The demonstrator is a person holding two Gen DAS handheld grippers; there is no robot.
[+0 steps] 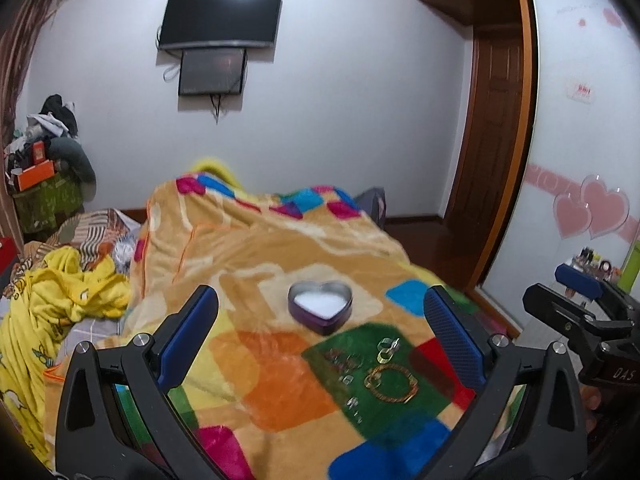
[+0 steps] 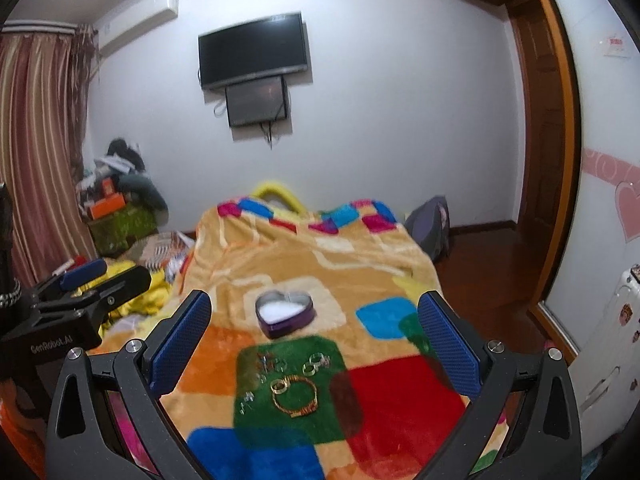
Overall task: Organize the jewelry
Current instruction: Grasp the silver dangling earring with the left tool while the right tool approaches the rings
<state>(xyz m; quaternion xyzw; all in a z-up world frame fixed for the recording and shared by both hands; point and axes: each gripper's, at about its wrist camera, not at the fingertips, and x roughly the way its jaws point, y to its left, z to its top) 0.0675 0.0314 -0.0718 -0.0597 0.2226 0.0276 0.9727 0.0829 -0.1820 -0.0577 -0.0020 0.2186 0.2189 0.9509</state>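
Heart tin (image 1: 320,307), metal, purple wall, white lining, lidless; sits on plush patchwork blanket (image 1: 260,248) on bed. Gold chain bracelet (image 1: 391,383), rings (image 1: 387,349), small clear pcs: on green patch just in front of tin. Left gripper (image 1: 320,336), right gripper (image 2: 316,336): both above blanket, jaws wide, empty, blue ribbed pads.

This is a bedroom in someone's home. A bed (image 2: 360,248) fills the middle, spread with a plush patchwork blanket (image 1: 248,264), and yellow clothing (image 1: 60,300) lies crumpled beside it. A dark television (image 2: 254,50) hangs on the white wall with a smaller screen (image 2: 257,101) just under it. Striped curtains (image 2: 36,140) cover the window side, an air conditioner (image 2: 136,20) sits up high, and a wardrobe door (image 1: 580,160) carries pink heart stickers (image 1: 592,208). Boxes and clothes pile up in the corner (image 1: 44,160).
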